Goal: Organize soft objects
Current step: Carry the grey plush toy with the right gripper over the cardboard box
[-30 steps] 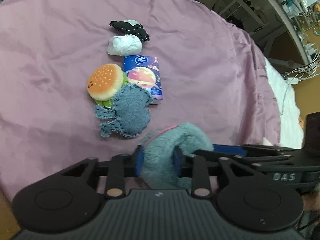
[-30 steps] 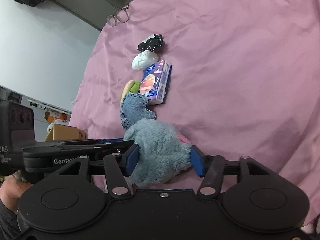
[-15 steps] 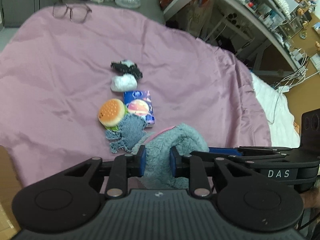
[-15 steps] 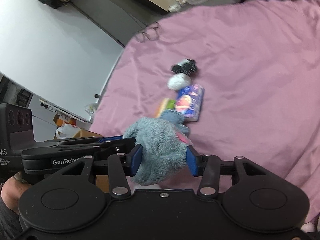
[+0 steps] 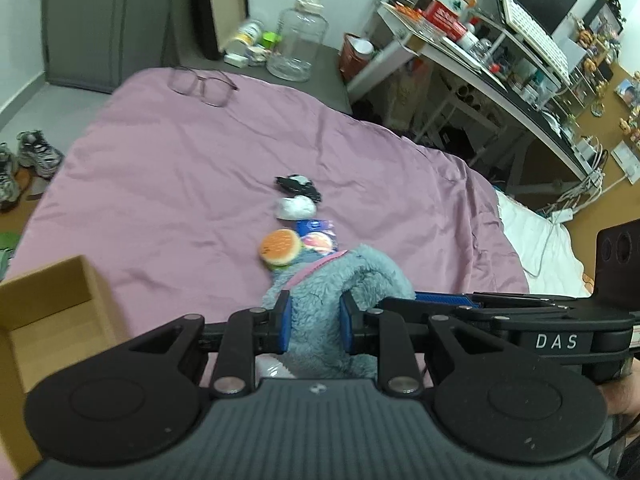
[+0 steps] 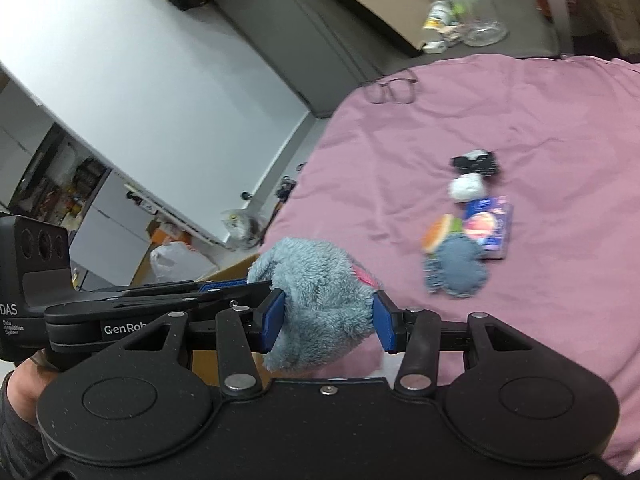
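Pink bedspread (image 5: 168,184) under both tools; left gripper (image 5: 313,322) and right gripper (image 6: 328,320) both clamped on fluffy blue plush (image 6: 316,296), held above bed edge. Beyond: denim toy (image 6: 458,272), burger plush (image 5: 280,247), tissue pack (image 6: 488,228), white bundle (image 5: 294,207), black toy (image 5: 298,186), eyeglasses (image 5: 202,86)

A lived-in bedroom at home is shown. A bed spread with a wrinkled pink satin cover (image 5: 168,184) is seen; beyond it a cluttered white desk with shelves (image 5: 496,64) is placed, and worn grey sneakers (image 5: 38,154) are left on the floor beside it.
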Action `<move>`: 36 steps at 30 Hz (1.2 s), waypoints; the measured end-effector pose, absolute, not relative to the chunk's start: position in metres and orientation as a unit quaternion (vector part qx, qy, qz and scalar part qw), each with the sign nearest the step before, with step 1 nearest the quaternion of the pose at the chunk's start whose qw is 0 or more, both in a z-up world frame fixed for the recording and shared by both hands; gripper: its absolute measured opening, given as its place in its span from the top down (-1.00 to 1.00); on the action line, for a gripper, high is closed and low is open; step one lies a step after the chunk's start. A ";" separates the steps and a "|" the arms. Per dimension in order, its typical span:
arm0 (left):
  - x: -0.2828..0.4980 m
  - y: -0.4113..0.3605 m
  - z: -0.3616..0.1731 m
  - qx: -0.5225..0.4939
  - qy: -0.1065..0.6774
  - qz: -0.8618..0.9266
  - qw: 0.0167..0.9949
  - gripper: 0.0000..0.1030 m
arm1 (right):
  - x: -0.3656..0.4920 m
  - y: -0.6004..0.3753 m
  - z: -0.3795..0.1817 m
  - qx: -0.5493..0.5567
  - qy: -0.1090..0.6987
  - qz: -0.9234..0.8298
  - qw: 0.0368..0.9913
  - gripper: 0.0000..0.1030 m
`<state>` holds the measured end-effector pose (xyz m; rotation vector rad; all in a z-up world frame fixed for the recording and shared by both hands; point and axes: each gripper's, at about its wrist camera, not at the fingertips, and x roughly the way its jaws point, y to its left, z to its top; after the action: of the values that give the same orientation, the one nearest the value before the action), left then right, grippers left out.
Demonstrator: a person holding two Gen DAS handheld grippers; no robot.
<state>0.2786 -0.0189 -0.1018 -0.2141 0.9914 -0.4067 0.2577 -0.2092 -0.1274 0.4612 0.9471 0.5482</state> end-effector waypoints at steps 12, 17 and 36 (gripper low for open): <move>0.239 0.050 -0.095 -0.126 0.453 -0.163 0.867 0.56 | 0.237 -0.141 -0.118 0.193 0.442 0.290 0.827 0.10; 0.230 0.078 -0.099 -0.139 0.443 -0.155 0.872 0.56 | 0.235 -0.113 -0.119 0.182 0.440 0.300 0.827 0.10; 0.220 0.176 -0.143 -0.202 0.433 -0.126 0.870 0.56 | 0.243 -0.022 -0.144 0.132 0.466 0.320 0.814 0.10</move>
<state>0.2200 0.1763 -0.1433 -0.4216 0.9047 -0.2637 0.2430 -0.0216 -0.1441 0.2826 0.9947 0.6839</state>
